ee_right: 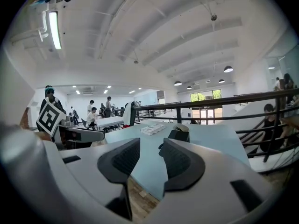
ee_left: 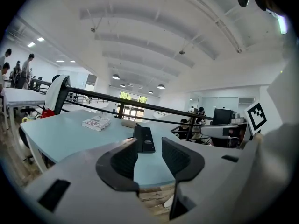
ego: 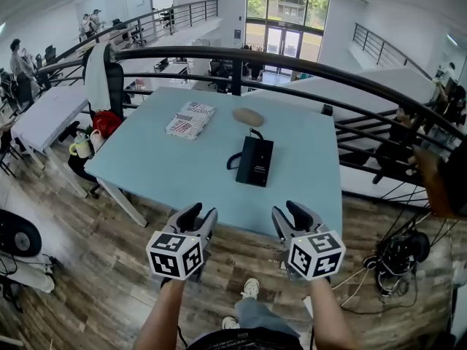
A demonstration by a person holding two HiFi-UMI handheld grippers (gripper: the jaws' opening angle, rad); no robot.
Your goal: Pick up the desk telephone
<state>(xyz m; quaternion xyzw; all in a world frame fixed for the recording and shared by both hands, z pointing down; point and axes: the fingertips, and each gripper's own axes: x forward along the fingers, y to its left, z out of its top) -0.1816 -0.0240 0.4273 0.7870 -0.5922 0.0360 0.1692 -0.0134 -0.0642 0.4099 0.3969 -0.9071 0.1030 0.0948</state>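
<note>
black telephone (ego: 255, 161): laid flat on table (ego: 146, 166), untouched
left gripper (ego: 199, 216): jaws spread, empty, likely readied for grasping
right gripper (ego: 290, 217): spread, empty likewise

The right gripper (ee_right: 149, 144) hangs just short of the near edge of the pale blue table (ee_right: 212, 141), its jaws apart with nothing between them. A black telephone (ee_right: 180, 135) sits mid-table. A stack of booklets (ee_right: 153, 129) lies nearer the far left edge, with a dark railing (ee_right: 224, 101) beyond.

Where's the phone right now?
In the head view, the phone lies on the table, right of centre, just this side of the tan oval.
</note>
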